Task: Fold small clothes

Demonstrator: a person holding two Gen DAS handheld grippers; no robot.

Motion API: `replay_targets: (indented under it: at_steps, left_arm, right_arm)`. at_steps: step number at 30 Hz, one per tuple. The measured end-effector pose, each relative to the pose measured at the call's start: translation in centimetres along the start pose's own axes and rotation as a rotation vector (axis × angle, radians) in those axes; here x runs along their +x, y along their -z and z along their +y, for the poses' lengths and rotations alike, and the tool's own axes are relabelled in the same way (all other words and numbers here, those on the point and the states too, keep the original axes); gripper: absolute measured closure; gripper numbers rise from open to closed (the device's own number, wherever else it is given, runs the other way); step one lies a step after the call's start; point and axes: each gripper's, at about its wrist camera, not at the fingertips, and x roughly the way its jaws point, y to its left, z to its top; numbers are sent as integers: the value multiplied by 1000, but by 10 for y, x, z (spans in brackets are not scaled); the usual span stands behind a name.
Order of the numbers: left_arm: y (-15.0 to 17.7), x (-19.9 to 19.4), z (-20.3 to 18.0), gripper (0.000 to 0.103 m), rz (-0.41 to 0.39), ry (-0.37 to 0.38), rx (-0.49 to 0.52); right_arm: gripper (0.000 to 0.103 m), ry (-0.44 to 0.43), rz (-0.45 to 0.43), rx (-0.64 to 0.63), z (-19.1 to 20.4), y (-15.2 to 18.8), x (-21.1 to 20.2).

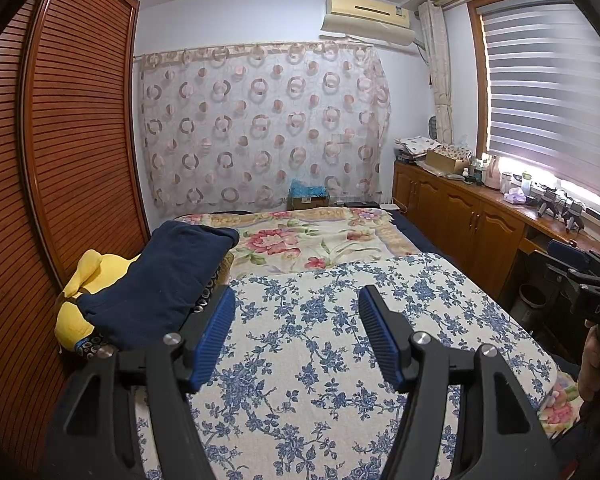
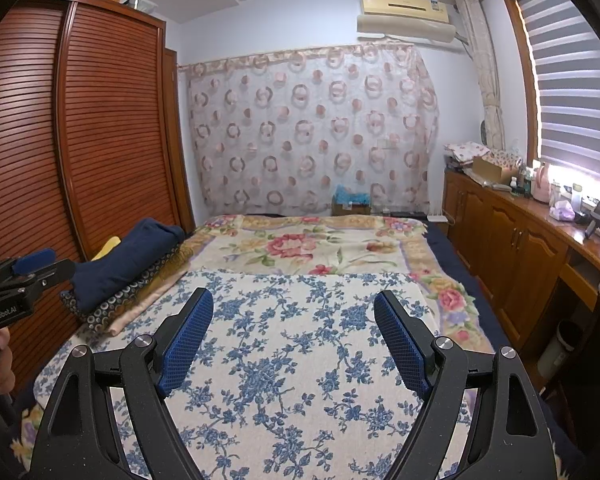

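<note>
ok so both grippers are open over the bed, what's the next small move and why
Probably reach the left gripper toward the navy garment on the pile at the bed's left edge. Both it and the right gripper are open and hold nothing, and the blue floral blanket has no clothes laid out to fold.

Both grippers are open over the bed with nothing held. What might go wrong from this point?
1. The only likely garment, the navy cloth, lies far left on a patterned pile beside a yellow plush; the left gripper may snag those too.
2. The right gripper sits farther from it, so a two-sided grasp looks awkward.
3. The blue floral cover could bunch when pinched.
</note>
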Motion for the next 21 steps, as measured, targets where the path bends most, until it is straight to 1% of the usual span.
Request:
replay_targets:
  at_steps: [21]
  left_arm:
    - [-3,-6,-3,39,-10,0,-1]
  right_arm:
    - [18,4,-2,-3,-1,0,-2]
